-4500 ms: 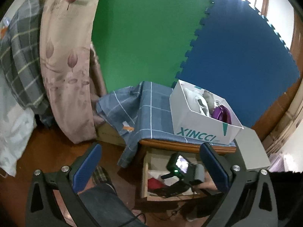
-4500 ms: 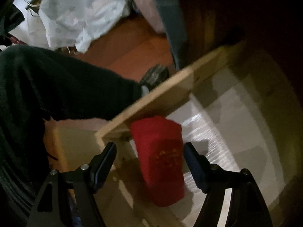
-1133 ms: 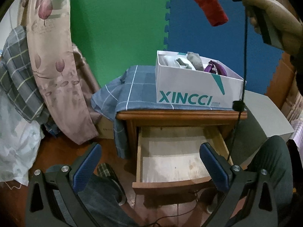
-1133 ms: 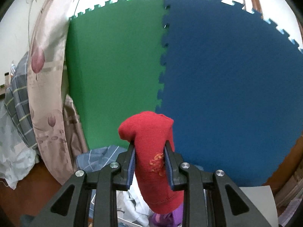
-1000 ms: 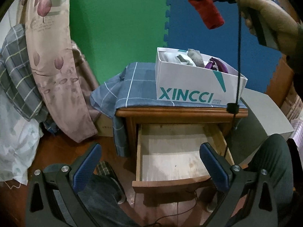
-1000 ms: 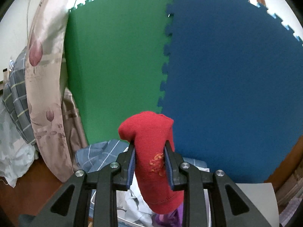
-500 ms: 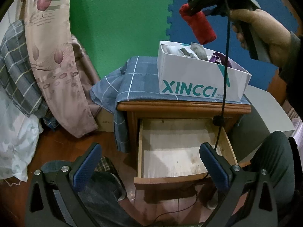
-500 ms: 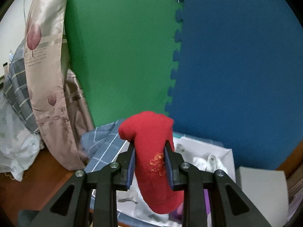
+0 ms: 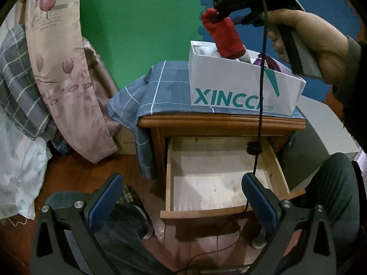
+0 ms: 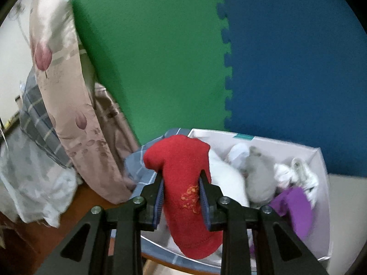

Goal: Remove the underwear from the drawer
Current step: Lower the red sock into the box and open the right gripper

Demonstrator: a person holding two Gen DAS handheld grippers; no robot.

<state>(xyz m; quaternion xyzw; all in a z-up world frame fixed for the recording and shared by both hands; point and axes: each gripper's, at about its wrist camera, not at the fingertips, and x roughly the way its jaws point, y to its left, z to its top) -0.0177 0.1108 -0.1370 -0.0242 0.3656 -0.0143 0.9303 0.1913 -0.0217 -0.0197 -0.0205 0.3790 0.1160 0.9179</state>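
Note:
My right gripper [image 10: 181, 197] is shut on folded red underwear [image 10: 185, 183] with a gold print. In the left wrist view a hand holds that right gripper [image 9: 221, 17] over the left end of the white XINCCI box [image 9: 234, 87], and the red underwear [image 9: 223, 36] hangs into its opening. The box holds white, grey and purple garments [image 10: 259, 176]. Below the box, the wooden drawer [image 9: 220, 181] of the nightstand is pulled out and nothing lies in it. My left gripper [image 9: 181, 197] stands open low in front of the drawer, with nothing between its fingers.
A blue checked cloth [image 9: 160, 91] covers the nightstand top. A pink flowered curtain [image 9: 64, 68] and a plaid cloth [image 9: 20, 91] hang at the left over white bedding [image 9: 18, 174]. Green and blue foam mats [image 10: 183, 57] form the back wall. A person's knees [image 9: 330, 197] flank the drawer, and a cable [image 9: 260, 91] dangles across it.
The right gripper has come down with the red underwear toward the white box and tilted downward. The left gripper has stayed in place, open.

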